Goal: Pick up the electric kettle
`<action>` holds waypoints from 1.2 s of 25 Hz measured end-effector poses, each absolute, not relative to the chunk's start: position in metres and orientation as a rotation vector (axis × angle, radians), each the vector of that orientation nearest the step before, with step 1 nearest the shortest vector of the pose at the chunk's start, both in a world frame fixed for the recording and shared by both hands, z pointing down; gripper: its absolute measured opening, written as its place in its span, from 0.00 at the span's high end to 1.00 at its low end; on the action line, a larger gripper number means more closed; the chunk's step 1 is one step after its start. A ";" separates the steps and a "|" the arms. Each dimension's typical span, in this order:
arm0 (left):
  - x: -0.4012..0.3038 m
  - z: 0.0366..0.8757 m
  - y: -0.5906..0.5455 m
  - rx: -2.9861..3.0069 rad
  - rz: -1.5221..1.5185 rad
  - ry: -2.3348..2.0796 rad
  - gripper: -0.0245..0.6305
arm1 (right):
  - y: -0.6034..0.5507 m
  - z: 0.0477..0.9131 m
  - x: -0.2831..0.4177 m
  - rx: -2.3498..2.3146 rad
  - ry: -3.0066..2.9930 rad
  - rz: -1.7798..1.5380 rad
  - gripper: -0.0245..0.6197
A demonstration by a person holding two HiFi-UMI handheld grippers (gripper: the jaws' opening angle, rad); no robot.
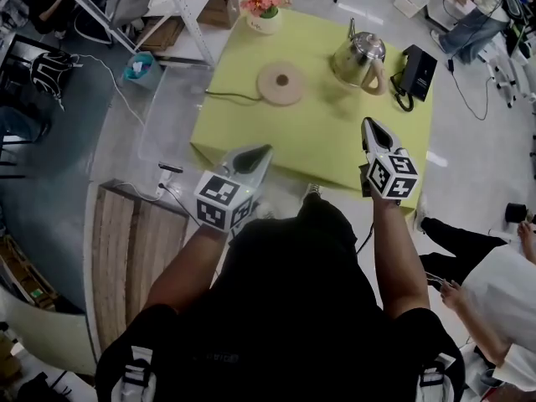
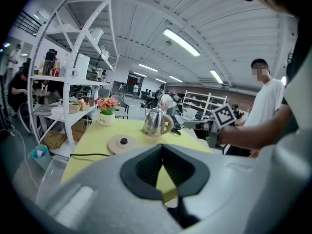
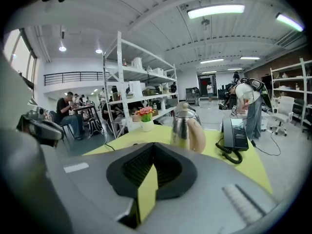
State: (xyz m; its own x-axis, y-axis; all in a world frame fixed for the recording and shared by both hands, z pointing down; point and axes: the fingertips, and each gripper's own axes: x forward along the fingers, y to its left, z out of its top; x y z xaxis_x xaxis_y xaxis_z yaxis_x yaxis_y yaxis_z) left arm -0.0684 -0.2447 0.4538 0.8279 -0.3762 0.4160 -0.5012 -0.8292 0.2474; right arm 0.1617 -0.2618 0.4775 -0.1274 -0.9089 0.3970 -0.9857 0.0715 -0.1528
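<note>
You work in even, bright light from long white ceiling tubes; the shiny steel kettle glints, and both gripper views curve into dark corners.

Steel kettle beside round base, yellow table

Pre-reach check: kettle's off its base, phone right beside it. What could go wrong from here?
1. The right gripper has its jaws shut, with nothing between them. Unless they open, they may knock the kettle rather than grasp it.
2. The phone and its coiled cord lie close beside the kettle's handle. A wide approach could snag them.
3. Held by the handle alone, the kettle may tilt.
</note>
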 end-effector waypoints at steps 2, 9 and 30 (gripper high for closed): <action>-0.068 0.453 -0.239 2.667 0.498 -0.655 0.96 | -0.254 0.469 0.148 1.911 -2.190 0.570 0.95; -0.065 0.449 -0.225 2.654 0.452 -0.725 0.96 | -0.234 0.455 0.116 1.788 -2.307 0.551 0.95; 0.035 0.438 -0.139 2.575 0.371 -0.944 0.96 | -0.149 0.439 0.177 1.513 -2.527 0.494 0.95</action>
State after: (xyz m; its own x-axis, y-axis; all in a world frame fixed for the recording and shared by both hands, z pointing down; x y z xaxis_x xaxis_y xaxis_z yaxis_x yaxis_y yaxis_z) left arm 0.0354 -0.1395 0.4380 0.7409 -0.5637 0.3651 -0.6615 -0.7065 0.2515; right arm 0.1774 -0.1491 0.4388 -0.4777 -0.8268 0.2970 -0.8778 0.4352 -0.2004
